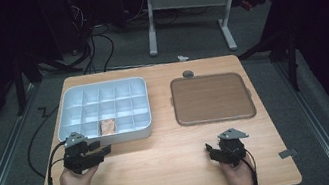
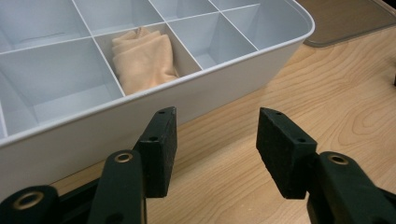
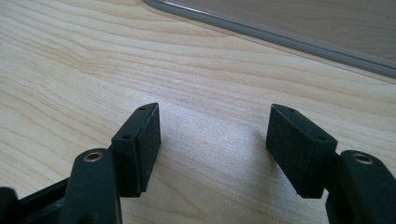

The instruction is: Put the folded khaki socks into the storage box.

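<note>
Where the wooden table (image 1: pixel 166 173) meets the person's side, left gripper (image 1: pixel 95 152) and right gripper (image 1: pixel 211 149) resting low over bare wood, well apart from each other. Left jaws standing wide, nothing between the pads (image 2: pixel 161 149); right jaws likewise wide and empty over plain tabletop (image 3: pixel 205 126).

Just beyond the left gripper, near wall of the white compartment tray (image 2: pixel 196 100). Inside, in a front-row compartment close to that wall, a folded peach cloth (image 2: pixel 144 58), bunched against the dividers and filling most of its cell; seen from above as a tan patch (image 1: pixel 108 127).

Handling, as judged: light, soft, easily deformed, not fragile, not slippery against rubber pads. Likely to sag and unfold when lifted, and to snag on divider edges if dragged sideways. Best grasped from above at the raised fold near the middle, pinching several layers together, then lifted straight up clear of the walls.

Farther right, a flat brown tray (image 1: pixel 212 97) lying bare, with a small grey disc (image 1: pixel 188 74) just behind its far edge.
</note>
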The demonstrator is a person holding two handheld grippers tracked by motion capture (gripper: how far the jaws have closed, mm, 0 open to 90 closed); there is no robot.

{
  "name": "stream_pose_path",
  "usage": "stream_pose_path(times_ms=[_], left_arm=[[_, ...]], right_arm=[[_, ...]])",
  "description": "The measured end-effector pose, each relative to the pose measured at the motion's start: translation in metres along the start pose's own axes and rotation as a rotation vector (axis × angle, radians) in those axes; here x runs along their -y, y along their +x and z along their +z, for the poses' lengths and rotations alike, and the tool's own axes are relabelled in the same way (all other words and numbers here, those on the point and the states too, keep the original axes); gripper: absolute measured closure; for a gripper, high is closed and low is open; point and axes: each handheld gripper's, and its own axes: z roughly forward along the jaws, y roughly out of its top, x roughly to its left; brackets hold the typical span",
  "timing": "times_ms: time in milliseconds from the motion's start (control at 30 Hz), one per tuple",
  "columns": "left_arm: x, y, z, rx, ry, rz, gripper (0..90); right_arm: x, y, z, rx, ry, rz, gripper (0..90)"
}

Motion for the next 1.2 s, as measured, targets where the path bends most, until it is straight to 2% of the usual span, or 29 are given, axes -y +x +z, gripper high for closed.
stream_pose_path(times_ms=[567,1200], left_arm=[[0.011,-0.007,0.010,0.024,0.022,0.000,46.3],[0.026,-0.017,0.025,0.007,0.056,0.024,42.1]], right_arm=[[0.000,0.000,0.000,0.000,0.001,0.002,35.6],[0.000,0.000,0.000,0.000,0.001,0.002,35.6]])
